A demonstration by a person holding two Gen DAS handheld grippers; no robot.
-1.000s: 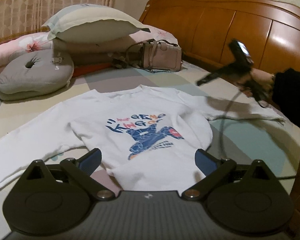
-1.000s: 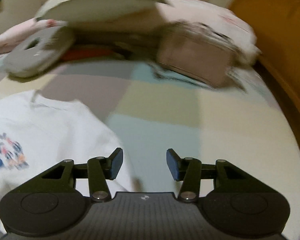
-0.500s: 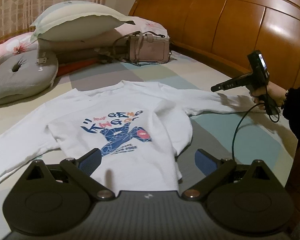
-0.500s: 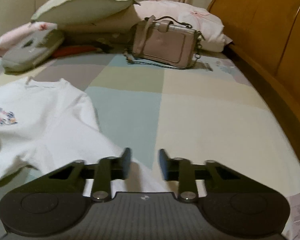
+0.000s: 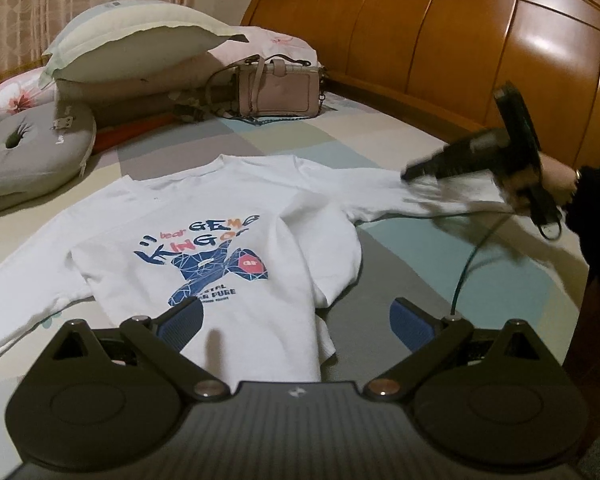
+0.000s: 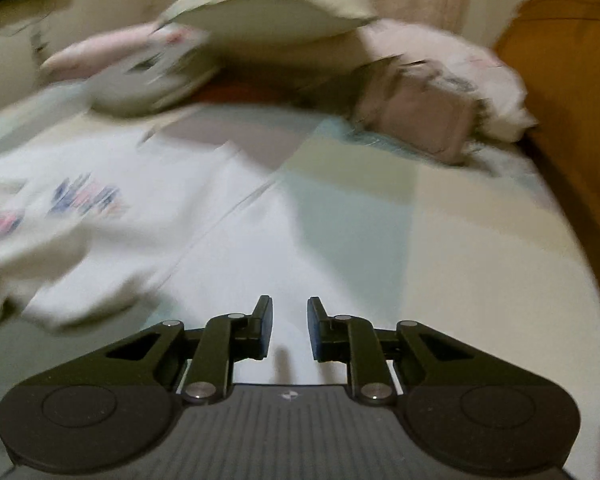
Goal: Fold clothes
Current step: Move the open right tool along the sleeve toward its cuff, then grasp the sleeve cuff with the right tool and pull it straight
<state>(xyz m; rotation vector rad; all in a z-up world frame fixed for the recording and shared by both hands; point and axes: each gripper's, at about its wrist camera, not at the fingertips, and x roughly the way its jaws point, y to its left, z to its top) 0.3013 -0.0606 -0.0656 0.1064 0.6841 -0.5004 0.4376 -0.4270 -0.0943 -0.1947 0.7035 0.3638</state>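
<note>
A white sweatshirt (image 5: 220, 220) with a blue and red print lies face up on the bed, sleeves spread. My left gripper (image 5: 296, 316) hangs open just above its bottom hem, with nothing between the pads. In the left wrist view my right gripper (image 5: 410, 172) sits at the far right, held by a hand (image 5: 556, 176), and the right sleeve (image 5: 380, 196) rises to its tip. The right wrist view is blurred. There my right gripper (image 6: 290, 328) has narrow jaws with the white sleeve (image 6: 260, 248) between them, and the shirt body (image 6: 140, 208) lies to the left.
A pink handbag (image 5: 278, 90), stacked pillows (image 5: 140, 44) and a grey ring cushion (image 5: 24, 152) lie at the head of the bed. The wooden headboard (image 5: 460, 40) runs along the right. A checked sheet (image 5: 420, 264) covers the bed. A cable hangs from the right gripper.
The right gripper's jaws narrowed onto the sleeve end, which has lifted off the sheet. The right wrist view swung towards the shirt body. The left gripper stayed open.
</note>
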